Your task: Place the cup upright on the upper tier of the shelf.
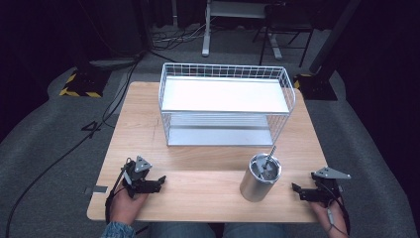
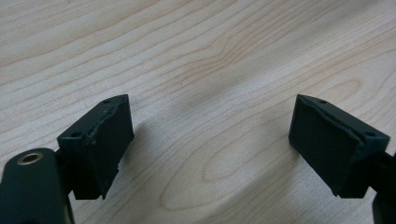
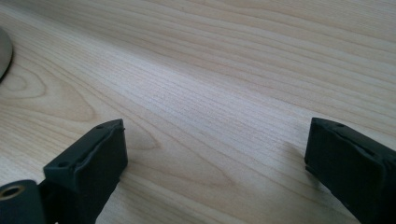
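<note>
We see the left gripper [image 1: 157, 182], black with a grey three-cornered plate on top, held low over the near left part of the light wooden table [image 1: 148, 124], and in the left gripper view [image 2: 208, 140] its two black jaws stand wide apart with only bare wood grain between them. The right gripper [image 1: 297, 189] sits at the near right edge of the same table, pointing inward toward the left one; in the right gripper view [image 3: 215, 163] its jaws are likewise spread wide with nothing between them. Between the two grippers, nearer the right one and a little ahead of it, stands an upright cylindrical brushed-metal cup [image 1: 259, 178] with a thin metal utensil handle [image 1: 270, 153] leaning out of its open top; we cannot tell what kind of utensil it is. Well ahead of both grippers, toward the far side of the table, stands a white wire basket rack [image 1: 226, 104] with a flat white upper shelf and a lower shelf beneath it.
</note>
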Tool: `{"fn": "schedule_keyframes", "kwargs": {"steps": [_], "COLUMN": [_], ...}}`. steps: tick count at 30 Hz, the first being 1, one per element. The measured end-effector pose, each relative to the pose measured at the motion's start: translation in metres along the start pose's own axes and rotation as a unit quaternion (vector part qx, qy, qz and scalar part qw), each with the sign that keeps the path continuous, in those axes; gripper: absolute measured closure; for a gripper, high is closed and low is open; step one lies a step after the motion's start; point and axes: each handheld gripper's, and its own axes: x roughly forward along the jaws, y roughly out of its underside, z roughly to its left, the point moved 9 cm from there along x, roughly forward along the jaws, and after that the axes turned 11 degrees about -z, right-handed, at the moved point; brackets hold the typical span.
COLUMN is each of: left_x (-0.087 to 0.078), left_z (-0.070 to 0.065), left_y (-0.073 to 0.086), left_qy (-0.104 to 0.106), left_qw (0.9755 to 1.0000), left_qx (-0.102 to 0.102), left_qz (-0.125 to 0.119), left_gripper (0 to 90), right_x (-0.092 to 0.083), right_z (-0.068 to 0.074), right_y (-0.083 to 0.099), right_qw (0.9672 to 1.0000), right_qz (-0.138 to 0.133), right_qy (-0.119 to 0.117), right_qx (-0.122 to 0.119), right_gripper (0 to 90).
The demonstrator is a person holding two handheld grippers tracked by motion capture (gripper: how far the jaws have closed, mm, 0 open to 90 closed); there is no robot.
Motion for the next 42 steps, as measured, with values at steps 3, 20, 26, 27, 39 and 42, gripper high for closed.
{"fn": "schedule_keyframes", "kwargs": {"steps": [3,20,26,27,39,42], "left_x": [0.0,0.0,0.0,0.0,0.001,0.001], "left_z": [0.0,0.0,0.001,0.001,0.002,0.002], "left_y": [0.0,0.0,0.0,0.0,-0.001,-0.001], "left_qy": [0.0,-0.003,-0.004,-0.004,-0.011,-0.011], "left_qw": [1.0,1.0,1.0,1.0,0.9999,0.9999], "left_qx": [0.0,0.0,-0.003,-0.003,-0.008,-0.008], "left_qz": [0.0,0.001,-0.002,-0.002,-0.003,-0.003], "left_gripper": [14.3,14.4,14.5,14.4,14.6,14.6], "right_x": [0.0,-0.002,-0.002,-0.002,-0.033,-0.045], "right_z": [0.0,-0.002,-0.005,-0.005,0.011,0.013], "right_y": [0.0,0.0,0.0,0.0,-0.03,-0.04], "right_qw": [1.0,0.9999,1.0,1.0,0.9991,0.9984], "right_qz": [0.0,-0.002,0.001,0.003,-0.028,-0.041], "right_qy": [0.0,-0.013,0.003,0.003,-0.032,-0.039], "right_qx": [0.0,-0.008,0.004,0.005,0.001,-0.001], "right_gripper": [6.1,9.1,9.3,9.6,12.4,12.4]}}
